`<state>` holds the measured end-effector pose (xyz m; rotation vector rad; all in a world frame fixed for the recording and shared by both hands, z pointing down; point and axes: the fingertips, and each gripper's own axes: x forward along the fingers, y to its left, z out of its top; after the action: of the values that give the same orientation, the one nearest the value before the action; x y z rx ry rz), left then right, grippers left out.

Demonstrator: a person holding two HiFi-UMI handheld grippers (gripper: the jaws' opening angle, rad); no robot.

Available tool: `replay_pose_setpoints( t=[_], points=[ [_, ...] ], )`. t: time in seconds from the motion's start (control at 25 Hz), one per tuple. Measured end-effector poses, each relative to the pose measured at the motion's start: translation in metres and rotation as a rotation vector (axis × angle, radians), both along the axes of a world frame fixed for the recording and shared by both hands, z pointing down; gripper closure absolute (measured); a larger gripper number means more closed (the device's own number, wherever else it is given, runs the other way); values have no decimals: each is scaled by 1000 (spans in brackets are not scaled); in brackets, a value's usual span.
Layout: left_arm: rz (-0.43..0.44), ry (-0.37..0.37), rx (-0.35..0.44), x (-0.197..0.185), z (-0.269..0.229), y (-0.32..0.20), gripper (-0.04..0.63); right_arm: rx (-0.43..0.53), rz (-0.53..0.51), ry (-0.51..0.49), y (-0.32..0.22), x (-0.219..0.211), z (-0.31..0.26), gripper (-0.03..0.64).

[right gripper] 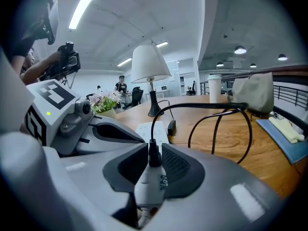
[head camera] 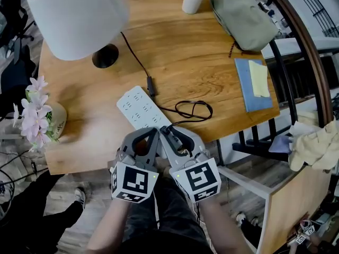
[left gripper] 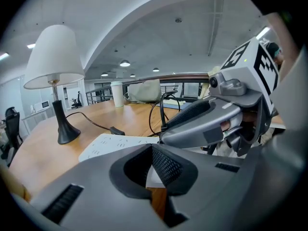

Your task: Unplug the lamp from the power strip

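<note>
White plug (right gripper: 149, 184) clamped in my right gripper (right gripper: 153, 151), lengthwise along fingers. Power strip (head camera: 139, 106) straight ahead at table (head camera: 106, 142) near edge. Left gripper (left gripper: 151, 146) closed, empty.

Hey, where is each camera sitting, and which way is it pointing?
Head view: on the person's head, looking steeply down at the table; left gripper, right gripper and forearms show.
Left gripper view: rides that gripper, facing across the table toward the lamp; shut jaws show.
Right gripper view: rides that gripper, facing likewise; jaws grip the plug.
Shared: both gripper views show lamp and power strip.
</note>
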<state>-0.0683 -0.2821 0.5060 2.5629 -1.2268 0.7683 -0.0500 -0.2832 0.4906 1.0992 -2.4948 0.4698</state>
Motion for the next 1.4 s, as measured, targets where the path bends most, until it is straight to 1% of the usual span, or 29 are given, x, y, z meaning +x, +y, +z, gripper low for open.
replay_pose_setpoints(
  t=[0.16, 0.24, 0.32, 0.44, 0.48, 0.56, 0.68, 0.76, 0.84, 0.96, 1.04, 1.12, 1.28, 1.32, 1.4],
  points=[
    [10, -49, -7, -1, 6, -2, 598, 3, 18, 1, -4, -5, -3, 538],
    [14, -65, -6, -2, 6, -1, 598, 12, 25, 21, -4, -6, -3, 545],
    [20, -77, -3, -2, 7, -1, 598, 48, 20, 65, -3, -8, -4, 546],
    [25, -83, 1, -1, 7, -2, 598, 118, 11, 160, 0, -10, -3, 549],
    [24, -80, -1, -1, 7, -1, 599, 123, 13, 168, 1, -10, -3, 549],
    [22, -71, -7, -1, 6, 0, 598, 101, 26, 120, 1, -9, -4, 549],
    [20, -64, -14, -1, 6, 0, 598, 33, 62, -1, -4, -5, -3, 549],
    [20, -70, -15, -2, 6, -1, 598, 10, 76, -37, -5, -3, -4, 548],
    [17, -72, -16, -2, 7, -1, 598, 28, 75, -10, -5, -4, -5, 549],
    [9, -68, -23, -2, 7, -2, 598, 80, 39, 95, 0, -8, -6, 549],
    [10, -62, -31, -2, 7, -1, 598, 95, 26, 127, 3, -10, -6, 549],
    [10, -56, -35, -1, 7, -1, 598, 91, 33, 110, 2, -8, -7, 549],
    [13, -60, -38, -2, 7, 0, 598, 32, 85, -8, -3, -2, -6, 549],
    [14, -60, -40, -2, 7, 0, 598, 21, 93, -22, -4, -2, -6, 549],
    [14, -60, -41, -2, 7, 0, 598, 36, 84, 10, -3, -3, -7, 549]
  ],
)
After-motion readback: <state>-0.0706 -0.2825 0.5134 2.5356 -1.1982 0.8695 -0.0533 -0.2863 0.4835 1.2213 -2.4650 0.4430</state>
